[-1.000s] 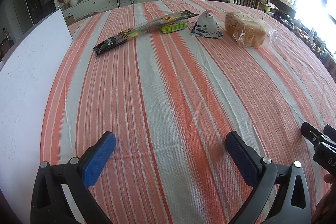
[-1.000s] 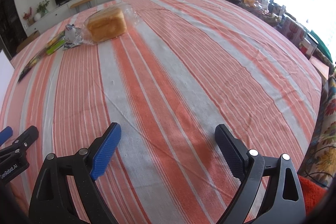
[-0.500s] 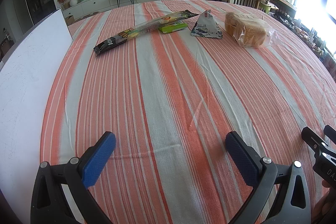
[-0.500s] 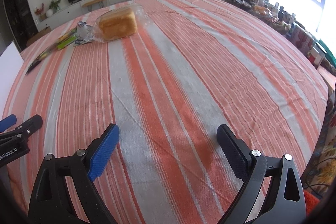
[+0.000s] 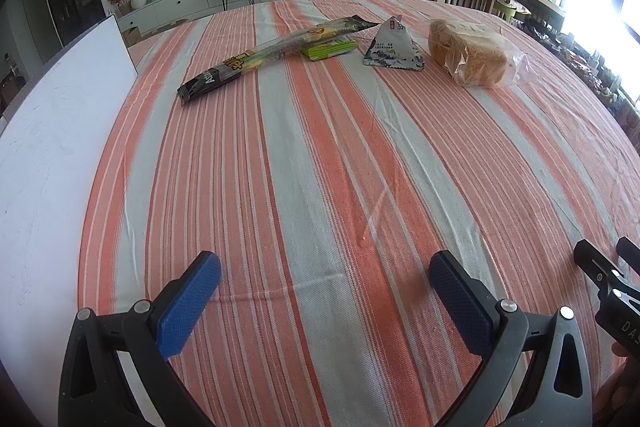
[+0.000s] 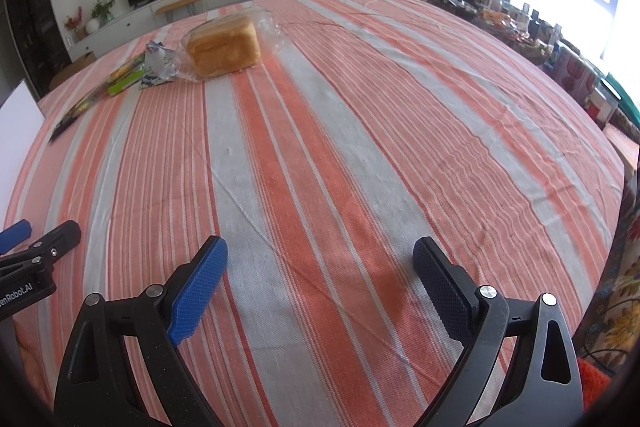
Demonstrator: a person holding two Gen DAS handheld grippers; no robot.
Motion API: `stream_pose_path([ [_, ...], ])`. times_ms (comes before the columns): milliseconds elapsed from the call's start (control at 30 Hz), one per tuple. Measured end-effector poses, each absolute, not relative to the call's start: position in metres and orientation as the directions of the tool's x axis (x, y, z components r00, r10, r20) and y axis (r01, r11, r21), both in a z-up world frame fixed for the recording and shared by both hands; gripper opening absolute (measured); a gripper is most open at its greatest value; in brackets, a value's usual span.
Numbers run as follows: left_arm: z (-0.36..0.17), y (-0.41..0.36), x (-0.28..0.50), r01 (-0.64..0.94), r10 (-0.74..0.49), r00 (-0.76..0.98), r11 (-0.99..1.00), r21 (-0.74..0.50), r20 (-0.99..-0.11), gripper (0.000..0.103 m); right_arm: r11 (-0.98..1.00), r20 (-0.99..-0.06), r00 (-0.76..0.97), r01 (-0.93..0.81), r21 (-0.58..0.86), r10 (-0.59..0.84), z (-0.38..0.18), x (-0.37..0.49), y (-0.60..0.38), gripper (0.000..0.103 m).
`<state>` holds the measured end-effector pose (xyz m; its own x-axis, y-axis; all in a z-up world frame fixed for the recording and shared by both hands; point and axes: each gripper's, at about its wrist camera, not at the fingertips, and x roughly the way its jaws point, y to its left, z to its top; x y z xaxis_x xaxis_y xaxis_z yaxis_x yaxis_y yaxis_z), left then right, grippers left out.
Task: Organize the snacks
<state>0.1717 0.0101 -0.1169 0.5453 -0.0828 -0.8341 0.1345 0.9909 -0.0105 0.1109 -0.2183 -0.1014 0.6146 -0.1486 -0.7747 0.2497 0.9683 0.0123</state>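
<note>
Left gripper (image 5: 325, 277): hovering with fingers apart, near the tablecloth (image 5: 320, 167) edge.
Right gripper (image 6: 320, 261): hovering spread wide, gripping nothing.
Bread bag (image 5: 468, 53): lying far across the tablecloth.

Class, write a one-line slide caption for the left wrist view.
Open left gripper hovers over a striped tablecloth, facing bagged bread, a triangular packet and a long snack pack.

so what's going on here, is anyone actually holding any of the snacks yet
Not yet. A person holds a gripper in each hand, and both the left gripper and the right gripper are open and empty above the near part of the striped tablecloth. The snacks lie in a row at the far side: a long dark packet, a small green packet beside it, a triangular pouch and a bagged loaf of bread. Nothing has been picked up.
</note>
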Motion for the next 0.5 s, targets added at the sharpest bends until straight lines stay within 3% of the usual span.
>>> stream_pose_path([
  [100,-0.115,0.012,0.178,0.12,-0.073,0.464,0.993,-0.019,-0.883,0.103,0.968,-0.774,0.616,0.249,0.014,-0.148,-0.101,0.11,-0.218,0.096],
  [300,-0.067,0.009,0.189,0.21,-0.199,0.42,0.97,-0.118,-0.885,0.103,0.968,-0.775,0.615,0.251,0.014,-0.148,-0.101,0.11,-0.218,0.096],
  [500,-0.021,0.025,0.248,0.274,-0.145,0.45,0.962,-0.018,-0.881,0.103,0.968,-0.774,0.616,0.249,0.014,-0.147,-0.101,0.11,-0.218,0.096],
])
